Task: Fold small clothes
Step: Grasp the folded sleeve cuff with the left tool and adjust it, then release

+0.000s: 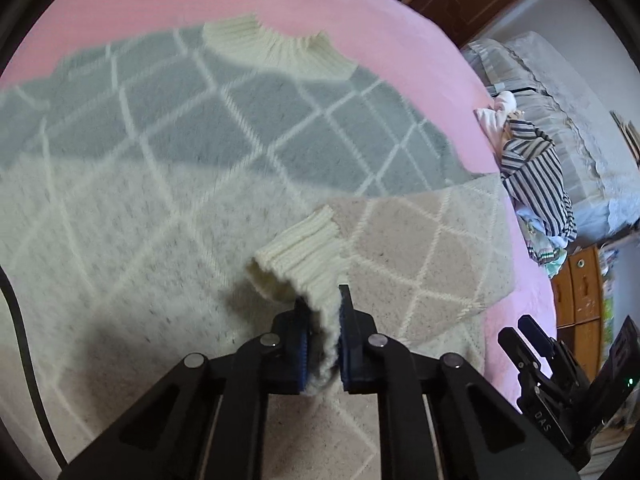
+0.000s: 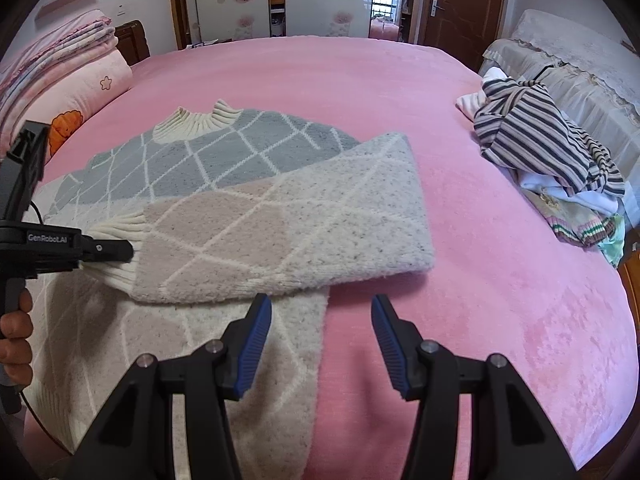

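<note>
Pinched between the blue pads of the left claw [image 1: 324, 320] is the ribbed cream cuff [image 1: 298, 258] of a sweater sleeve [image 2: 280, 232], which lies folded across the body of the diamond-patterned sweater [image 2: 208, 160] with its long axis running from the claw out toward the garment's right edge. That sweater is spread flat on the pink bed [image 2: 480, 260], collar [image 2: 196, 122] away from the person. Empty and spread wide, the right claw [image 2: 322, 344] hovers over the sweater's near right hem, closer to the fold than the left. A pile of striped clothes [image 2: 540, 148] waits well apart at the bed's right edge, stacked quilts [image 2: 60, 64] sit far left, and wooden doors [image 2: 460, 4] stand beyond.
</note>
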`<state>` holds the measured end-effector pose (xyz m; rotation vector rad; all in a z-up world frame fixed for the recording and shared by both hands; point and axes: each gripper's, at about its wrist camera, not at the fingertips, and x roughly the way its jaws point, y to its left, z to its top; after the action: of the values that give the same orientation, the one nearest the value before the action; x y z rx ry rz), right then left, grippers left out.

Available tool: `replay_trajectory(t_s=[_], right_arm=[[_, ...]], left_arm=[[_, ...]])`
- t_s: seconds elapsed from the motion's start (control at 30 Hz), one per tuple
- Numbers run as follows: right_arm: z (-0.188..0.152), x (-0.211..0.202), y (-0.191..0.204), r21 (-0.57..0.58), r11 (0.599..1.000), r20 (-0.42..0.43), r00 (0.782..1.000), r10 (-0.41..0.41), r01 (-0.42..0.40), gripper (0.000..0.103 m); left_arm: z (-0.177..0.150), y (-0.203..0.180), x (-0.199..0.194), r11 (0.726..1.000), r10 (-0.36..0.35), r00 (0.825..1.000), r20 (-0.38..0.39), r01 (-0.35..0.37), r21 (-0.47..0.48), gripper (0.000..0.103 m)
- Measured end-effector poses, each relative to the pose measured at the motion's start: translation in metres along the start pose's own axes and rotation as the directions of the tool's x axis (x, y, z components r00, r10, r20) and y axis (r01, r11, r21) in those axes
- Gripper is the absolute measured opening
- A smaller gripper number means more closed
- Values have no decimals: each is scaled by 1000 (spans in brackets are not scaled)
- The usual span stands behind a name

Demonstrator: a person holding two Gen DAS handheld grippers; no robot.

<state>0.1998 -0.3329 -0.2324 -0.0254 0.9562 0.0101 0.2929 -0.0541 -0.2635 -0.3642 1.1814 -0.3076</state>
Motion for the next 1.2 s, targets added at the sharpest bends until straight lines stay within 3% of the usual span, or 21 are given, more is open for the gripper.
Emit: replay_trajectory(t_s=[0.07, 0.17, 0.3, 0.5, 0.63, 0.83, 0.97, 1.2], right_arm=[[1, -1, -4, 9, 1000, 3, 1000, -8, 8, 52], [5, -4, -9, 16, 1000, 13, 1000, -15, 15, 52], [12, -5, -12, 19, 999, 28, 999, -33, 32, 52], [25, 11, -15, 30, 998, 13, 999, -46, 46, 52], [35, 26, -18, 64, 998, -13, 1000, -14, 15, 52], [50, 39, -13, 78, 997, -31, 999, 14, -12, 52], [51, 54, -2, 44, 999, -67, 997, 22, -19, 52], [54, 92, 9, 57, 998, -120, 992, -30, 37, 52]], left_arm=[[9, -10, -28, 999, 14, 996, 87, -18, 47, 9], [29, -11, -71, 992, 76, 972, 223, -96, 79, 9], [53, 11, -105, 980, 150, 942, 299, -181, 79, 9], [73, 68, -110, 960, 267, 917, 297, -280, -2, 9], [75, 95, -95, 957, 286, 922, 263, -291, -19, 9], [85, 104, -69, 936, 332, 911, 244, -350, 34, 10], [99, 106, -64, 937, 328, 911, 249, -348, 40, 10], [110, 111, -53, 936, 329, 910, 251, -350, 44, 10]])
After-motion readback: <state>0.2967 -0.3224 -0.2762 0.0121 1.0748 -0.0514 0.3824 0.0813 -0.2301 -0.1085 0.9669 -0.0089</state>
